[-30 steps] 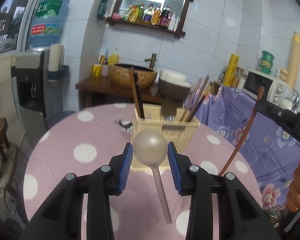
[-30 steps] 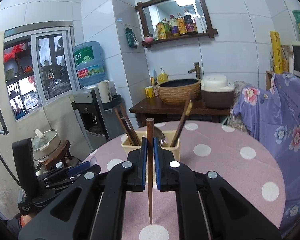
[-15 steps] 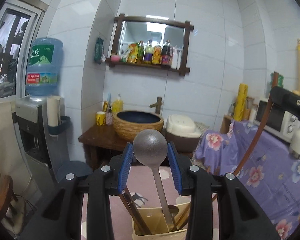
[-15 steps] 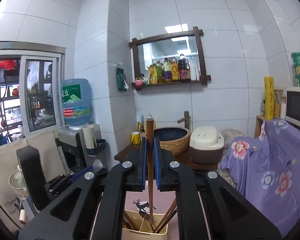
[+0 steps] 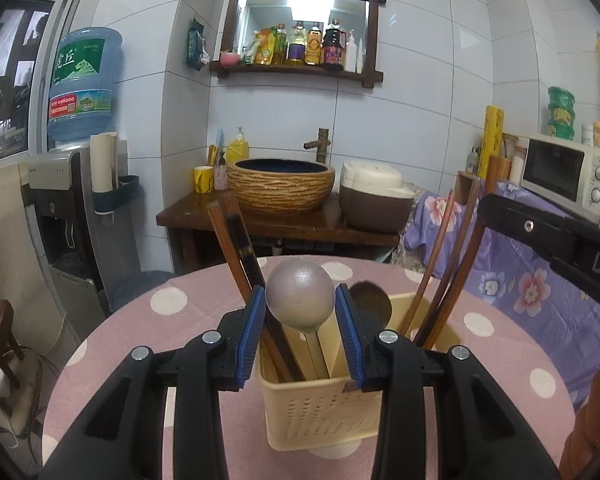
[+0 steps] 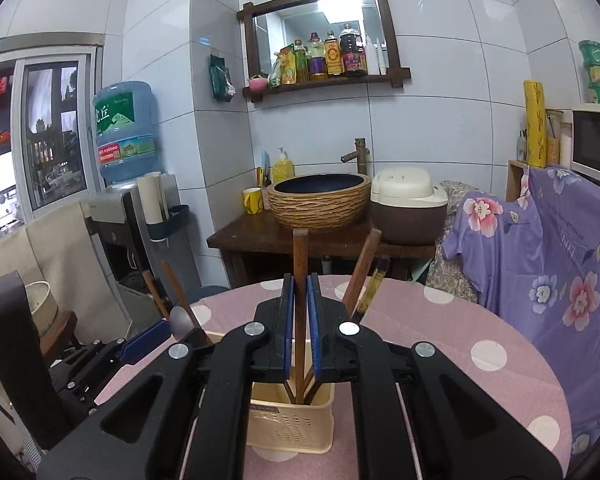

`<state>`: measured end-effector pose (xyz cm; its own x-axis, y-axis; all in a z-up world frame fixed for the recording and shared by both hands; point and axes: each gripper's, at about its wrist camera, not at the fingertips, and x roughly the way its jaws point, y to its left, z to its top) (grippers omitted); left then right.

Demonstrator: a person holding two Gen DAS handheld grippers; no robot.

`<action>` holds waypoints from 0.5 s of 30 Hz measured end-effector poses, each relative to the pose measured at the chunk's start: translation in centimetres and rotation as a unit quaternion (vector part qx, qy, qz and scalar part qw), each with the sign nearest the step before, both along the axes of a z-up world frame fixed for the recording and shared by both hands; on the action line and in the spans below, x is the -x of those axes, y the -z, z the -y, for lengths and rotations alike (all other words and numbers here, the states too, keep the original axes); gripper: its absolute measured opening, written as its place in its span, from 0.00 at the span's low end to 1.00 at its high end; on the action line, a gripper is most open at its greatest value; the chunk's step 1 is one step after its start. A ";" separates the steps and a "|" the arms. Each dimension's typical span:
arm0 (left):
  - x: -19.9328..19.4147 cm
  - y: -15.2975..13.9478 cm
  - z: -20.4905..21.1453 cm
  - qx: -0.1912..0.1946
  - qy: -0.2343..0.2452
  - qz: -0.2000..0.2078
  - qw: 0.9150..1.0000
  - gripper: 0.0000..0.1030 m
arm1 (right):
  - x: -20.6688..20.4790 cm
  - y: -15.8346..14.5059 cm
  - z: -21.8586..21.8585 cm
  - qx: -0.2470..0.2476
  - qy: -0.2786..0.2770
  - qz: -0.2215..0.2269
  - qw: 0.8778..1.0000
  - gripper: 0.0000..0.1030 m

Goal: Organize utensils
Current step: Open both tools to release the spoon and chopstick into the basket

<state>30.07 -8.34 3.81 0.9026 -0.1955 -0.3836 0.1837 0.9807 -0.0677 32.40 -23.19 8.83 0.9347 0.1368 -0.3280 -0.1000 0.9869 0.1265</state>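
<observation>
A beige perforated utensil caddy (image 5: 320, 412) (image 6: 290, 420) stands on the pink polka-dot table (image 5: 140, 320). My left gripper (image 5: 300, 304) is shut on the bowl of a silver spoon (image 5: 300, 300); its handle hangs down into the caddy's middle compartment. My right gripper (image 6: 299, 304) is shut on a brown wooden chopstick (image 6: 300, 256) held upright, with its lower end inside the caddy's right compartment. Dark chopsticks (image 5: 236, 256) lean in the left compartment, more brown chopsticks (image 5: 440, 256) in the right, and a brown ladle (image 5: 370, 304) stands behind the spoon.
Beyond the table stands a wooden stand with a woven basin (image 5: 281, 184) and a rice cooker (image 5: 374, 196). A water dispenser (image 5: 72, 184) is at the left, a floral-covered counter with a microwave (image 5: 566, 176) at the right. A stool (image 5: 0, 332) sits low left.
Both grippers came down from raised positions over the caddy. The spoon's handle and the chopstick's lower end now reach deeper into the caddy. Both grips are unchanged.
</observation>
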 end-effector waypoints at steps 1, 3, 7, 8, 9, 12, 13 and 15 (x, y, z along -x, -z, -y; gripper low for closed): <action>-0.1 0.4 0.1 -0.002 0.001 -0.005 1.000 0.35 | -0.1 0.4 0.0 -0.002 -0.001 -0.005 1.000 0.06; -0.4 0.9 0.0 -0.003 0.002 -0.015 1.000 0.35 | -0.3 1.1 0.0 -0.002 0.003 -0.012 1.000 0.06; -0.2 1.3 -0.5 0.004 0.008 -0.022 1.000 0.37 | 0.3 1.3 0.5 -0.002 0.013 0.001 1.000 0.07; 0.0 1.2 -0.5 0.002 0.008 -0.022 1.000 0.44 | 0.6 1.3 0.6 0.003 0.015 0.005 1.000 0.09; 0.2 1.3 -0.5 0.001 0.009 -0.023 1.000 0.54 | 0.9 1.2 0.6 0.006 0.015 0.009 1.000 0.16; 1.2 1.0 -1.0 0.015 0.011 -0.014 1.000 0.62 | 2.6 1.1 1.0 -0.001 0.018 0.029 0.999 0.46; 1.4 1.0 -1.2 0.018 0.013 -0.014 1.000 0.64 | 3.4 1.1 1.2 -0.005 0.017 0.037 0.999 0.46; 2.4 0.8 -1.6 0.017 0.017 -0.012 1.000 0.71 | 4.4 1.1 1.4 0.000 0.018 0.038 0.999 0.50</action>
<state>27.65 -6.69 3.03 0.8857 -0.2386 -0.3983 0.2139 0.9711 -0.1060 27.97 -24.58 7.78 0.9613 0.1026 -0.2559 -0.0735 0.9900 0.1208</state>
